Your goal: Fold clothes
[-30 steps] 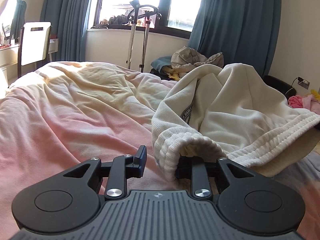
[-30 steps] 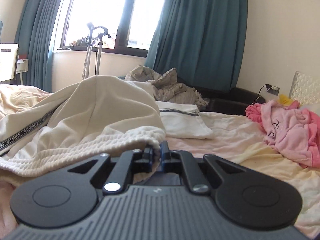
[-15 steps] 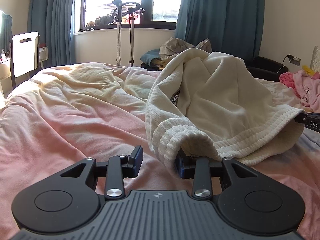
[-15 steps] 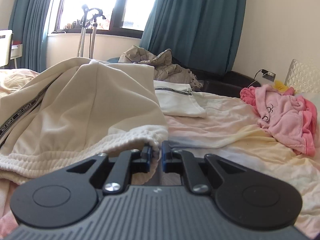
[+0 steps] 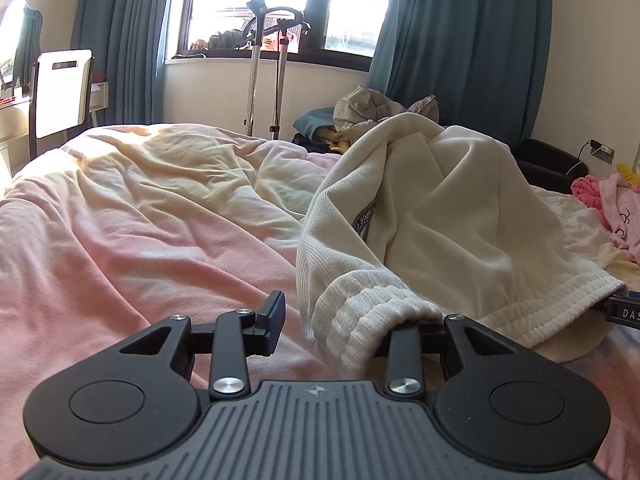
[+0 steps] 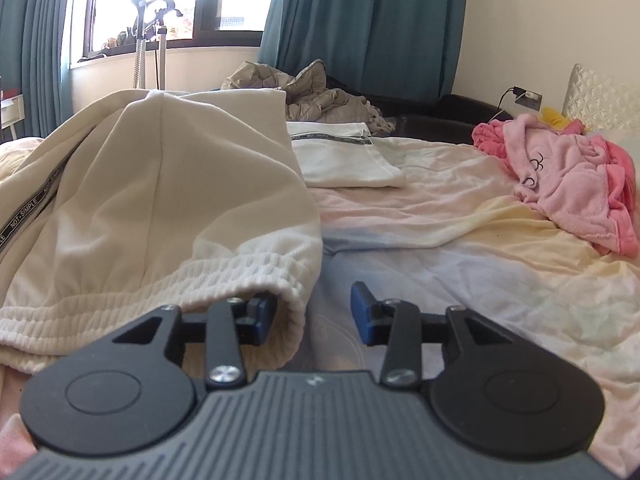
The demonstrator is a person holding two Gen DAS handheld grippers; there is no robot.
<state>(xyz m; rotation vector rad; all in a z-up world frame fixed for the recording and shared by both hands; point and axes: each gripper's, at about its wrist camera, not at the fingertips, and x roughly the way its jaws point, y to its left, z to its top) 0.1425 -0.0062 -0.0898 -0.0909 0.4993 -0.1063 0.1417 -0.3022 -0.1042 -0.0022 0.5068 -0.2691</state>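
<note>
Two grippers sit low over a bed [image 5: 120,240] whose rumpled cover fades from pink to pale yellow, soft and creased all over. Between them lies the cream sweatshirt [image 5: 460,208], a thick fleecy garment heaped up in a mound, with a wide ribbed hem running along its near edge and a dark printed tape down one seam. The left gripper [image 5: 348,320] stands part open; the ribbed hem bunches into the gap and drapes over its right finger, hiding that pad, while the left finger is bare, so the pads do not press the cloth. The right gripper [image 6: 314,314] has its jaws opening, already well apart; the hem's corner curls over and around its left finger [image 6: 260,316], and the right finger stands clear above the pale blue patch of bedding. Farther back a folded white garment [image 6: 344,160] with a grey zip line lies flat on the bed, and a fluffy pink garment [image 6: 568,176] is crumpled near the quilted pillow [image 6: 600,96]. Heavy teal curtains [image 6: 360,20] hang beside the bright window.
</note>
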